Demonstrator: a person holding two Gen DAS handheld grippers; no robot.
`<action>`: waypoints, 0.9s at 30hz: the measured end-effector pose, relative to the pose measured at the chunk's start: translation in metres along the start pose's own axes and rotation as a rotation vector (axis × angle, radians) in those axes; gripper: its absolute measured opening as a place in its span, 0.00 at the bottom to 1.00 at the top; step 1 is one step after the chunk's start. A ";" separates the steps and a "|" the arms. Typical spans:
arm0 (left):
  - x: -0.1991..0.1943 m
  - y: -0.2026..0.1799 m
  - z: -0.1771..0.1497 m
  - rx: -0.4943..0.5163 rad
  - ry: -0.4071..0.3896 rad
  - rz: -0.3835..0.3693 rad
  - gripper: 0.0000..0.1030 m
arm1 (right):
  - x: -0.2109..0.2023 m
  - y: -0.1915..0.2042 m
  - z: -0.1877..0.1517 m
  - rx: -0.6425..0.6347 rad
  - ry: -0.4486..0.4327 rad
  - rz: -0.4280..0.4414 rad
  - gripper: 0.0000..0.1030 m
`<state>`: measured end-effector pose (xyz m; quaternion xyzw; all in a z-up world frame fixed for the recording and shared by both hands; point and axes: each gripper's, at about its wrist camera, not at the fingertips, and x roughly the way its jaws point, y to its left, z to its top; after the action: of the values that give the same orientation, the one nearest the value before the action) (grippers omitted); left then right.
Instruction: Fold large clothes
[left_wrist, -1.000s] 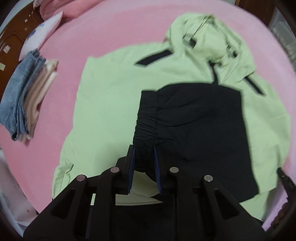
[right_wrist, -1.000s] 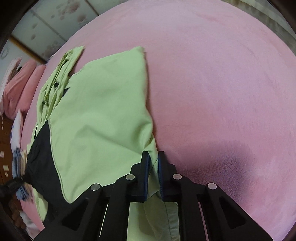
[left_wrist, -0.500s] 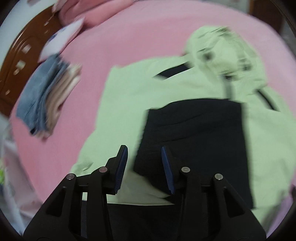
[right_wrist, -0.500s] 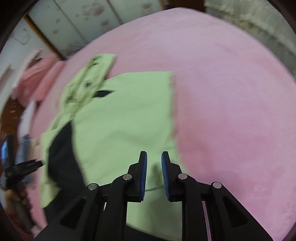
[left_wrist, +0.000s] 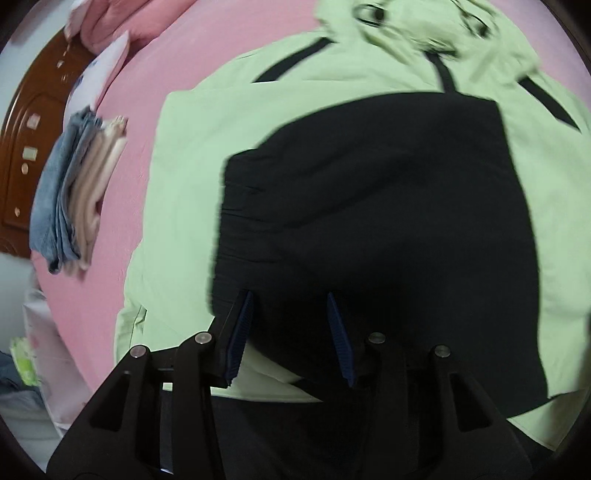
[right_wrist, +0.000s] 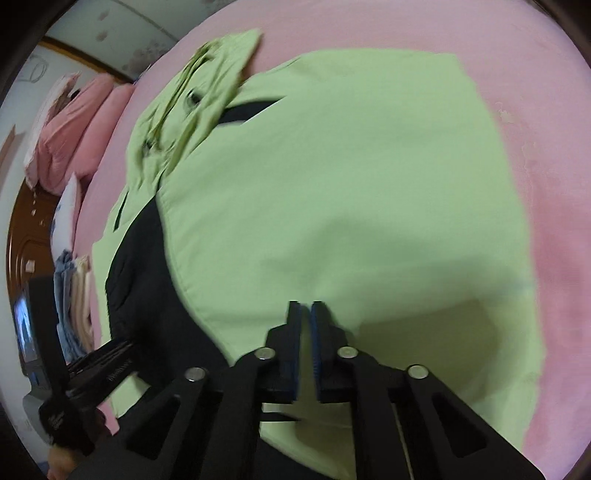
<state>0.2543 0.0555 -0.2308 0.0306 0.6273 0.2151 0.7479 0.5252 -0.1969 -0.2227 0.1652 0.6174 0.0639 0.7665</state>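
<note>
Left wrist view: the left gripper (left_wrist: 290, 334) hangs over the black panel (left_wrist: 376, 221) of a light-green hooded jacket (left_wrist: 184, 177) that lies spread flat on a pink bedspread (left_wrist: 147, 62). Its jaws have just been opening and stand apart — the dark cloth lies beneath the gap, and the blue pads (left_wrist: 240, 328) press on nothing. The hood (left_wrist: 413, 26) points away toward the far edge, blurred. A folded stack of clothes (left_wrist: 74, 192) sits well apart at the left, near a wooden headboard (left_wrist: 26, 129). In the right wrist view the right gripper (right_wrist: 306, 350) hovers above the jacket's green side, its jaws just closed — pads together, no cloth visibly pinched between them.
</note>
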 end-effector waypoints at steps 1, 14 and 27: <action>0.007 0.007 0.000 -0.014 0.005 0.065 0.45 | -0.008 -0.013 0.001 0.008 -0.029 -0.064 0.01; -0.044 0.002 0.002 -0.036 -0.189 0.024 0.33 | -0.095 -0.051 -0.008 0.061 -0.338 0.053 0.00; -0.020 -0.059 0.042 -0.060 -0.049 -0.128 0.02 | 0.021 0.052 0.000 0.101 0.021 0.410 0.00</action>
<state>0.3082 0.0044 -0.2224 -0.0267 0.6029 0.1847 0.7757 0.5351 -0.1422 -0.2248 0.3248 0.5811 0.1890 0.7219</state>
